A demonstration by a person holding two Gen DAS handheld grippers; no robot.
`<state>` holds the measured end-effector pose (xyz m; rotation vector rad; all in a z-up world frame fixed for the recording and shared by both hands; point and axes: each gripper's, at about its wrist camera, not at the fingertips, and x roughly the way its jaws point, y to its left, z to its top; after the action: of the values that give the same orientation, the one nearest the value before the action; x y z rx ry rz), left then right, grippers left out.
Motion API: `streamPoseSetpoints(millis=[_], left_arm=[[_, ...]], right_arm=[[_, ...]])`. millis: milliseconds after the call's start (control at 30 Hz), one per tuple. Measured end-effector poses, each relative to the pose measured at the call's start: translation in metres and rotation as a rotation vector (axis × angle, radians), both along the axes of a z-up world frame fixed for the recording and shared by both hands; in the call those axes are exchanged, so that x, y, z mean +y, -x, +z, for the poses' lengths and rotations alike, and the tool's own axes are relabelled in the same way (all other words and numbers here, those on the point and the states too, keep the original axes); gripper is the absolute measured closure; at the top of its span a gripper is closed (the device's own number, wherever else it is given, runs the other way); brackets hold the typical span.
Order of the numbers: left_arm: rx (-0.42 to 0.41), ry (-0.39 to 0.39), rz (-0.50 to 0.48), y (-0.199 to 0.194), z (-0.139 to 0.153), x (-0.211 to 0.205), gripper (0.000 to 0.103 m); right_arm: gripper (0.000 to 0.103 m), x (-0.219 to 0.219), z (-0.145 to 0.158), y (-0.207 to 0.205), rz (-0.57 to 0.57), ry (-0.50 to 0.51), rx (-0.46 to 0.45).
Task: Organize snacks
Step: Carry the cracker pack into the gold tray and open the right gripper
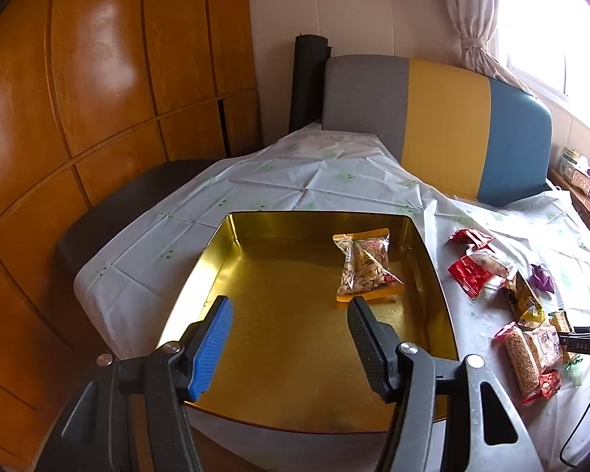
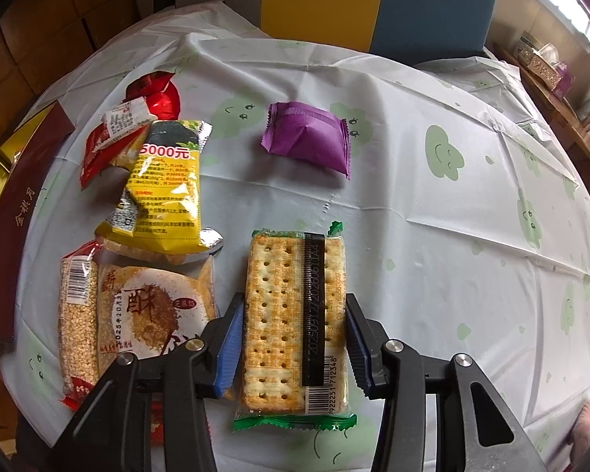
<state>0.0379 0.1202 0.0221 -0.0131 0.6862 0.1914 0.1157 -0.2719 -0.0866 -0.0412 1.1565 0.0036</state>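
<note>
Now the cracker packet [image 2: 295, 322], flat on the tablecloth [image 2: 432, 212] with its long axis along the fingers, is straddled but not yet gripped by the open right gripper [image 2: 293, 344], while the left gripper [image 1: 291, 340], wide and empty, is held over the gold tin [image 1: 295, 350].

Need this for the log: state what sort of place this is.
Probably a home living or dining room: a table under a cartoon-print tablecloth, a colour-block chair, wooden cabinet doors and a curtained window.

The left gripper [image 1: 291, 308] is wide open and holds nothing. The right gripper [image 2: 295, 320] is open too.
</note>
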Motion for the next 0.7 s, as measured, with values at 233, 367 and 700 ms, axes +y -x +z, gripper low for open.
streamPoseSetpoints(millis=[233,367,700], left_arm=[[0.005,0.005,0.016,0.001,-0.003,0.005,0.041],[0.005,-0.003,0.029,0.003,-0.004,0.007,0.041],[0.005,-0.006,0.087,0.008,-0.006,0.023,0.041]], right_arm=[[0.055,0.028,0.045,0.004,0.045,-0.04,-0.1],[0.055,0.072,0.072,0.001,0.145,-0.111,-0.143],[0.056,0.244,0.107,0.008,0.49,-0.213,-0.174]])
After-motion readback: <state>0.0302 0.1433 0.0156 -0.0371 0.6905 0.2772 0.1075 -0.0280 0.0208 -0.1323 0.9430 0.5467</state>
